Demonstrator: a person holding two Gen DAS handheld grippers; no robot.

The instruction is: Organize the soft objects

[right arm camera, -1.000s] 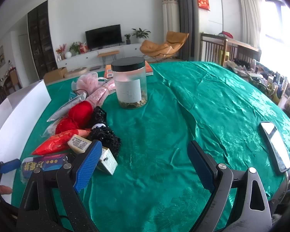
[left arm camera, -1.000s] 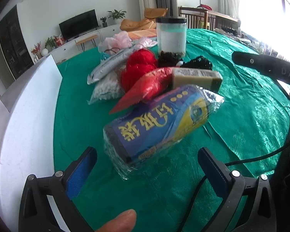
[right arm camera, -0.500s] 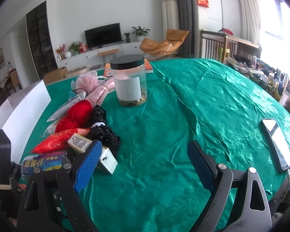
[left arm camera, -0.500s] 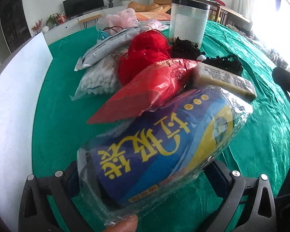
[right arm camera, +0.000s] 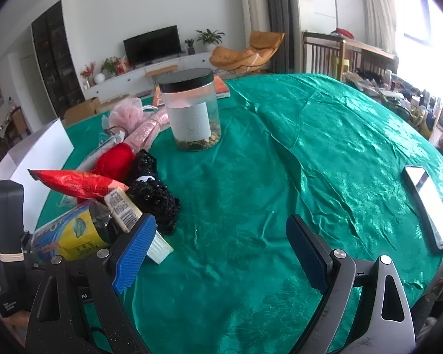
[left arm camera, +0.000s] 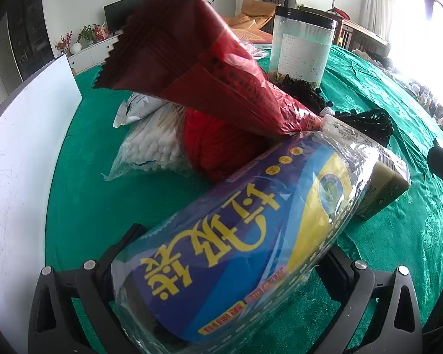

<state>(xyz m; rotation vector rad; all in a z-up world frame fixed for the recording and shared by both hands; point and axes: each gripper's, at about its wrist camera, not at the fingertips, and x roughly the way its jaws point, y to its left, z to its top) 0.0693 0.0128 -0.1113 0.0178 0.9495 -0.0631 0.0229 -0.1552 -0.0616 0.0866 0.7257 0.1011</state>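
Left gripper point(left arm camera: 221, 289) now clenched on blue-yellow wrapped roll point(left arm camera: 245, 236), lifting; red packet point(left arm camera: 198, 67) tips up. Right gripper point(right arm camera: 221, 253) released, idle over desk point(right arm camera: 310, 162). First pick secured.

White walls point(right arm camera: 138, 3), with a dark television point(right arm camera: 152, 44) above a long low white cabinet point(right arm camera: 150, 72). Orange lounge chair point(right arm camera: 246, 54) beside grey curtains point(right arm camera: 277, 20). Bright daylight from a window point(right arm camera: 428, 14) at right.

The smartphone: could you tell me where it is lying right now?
In the right wrist view, the smartphone lies at the green tablecloth's right edge, beyond the open right gripper.
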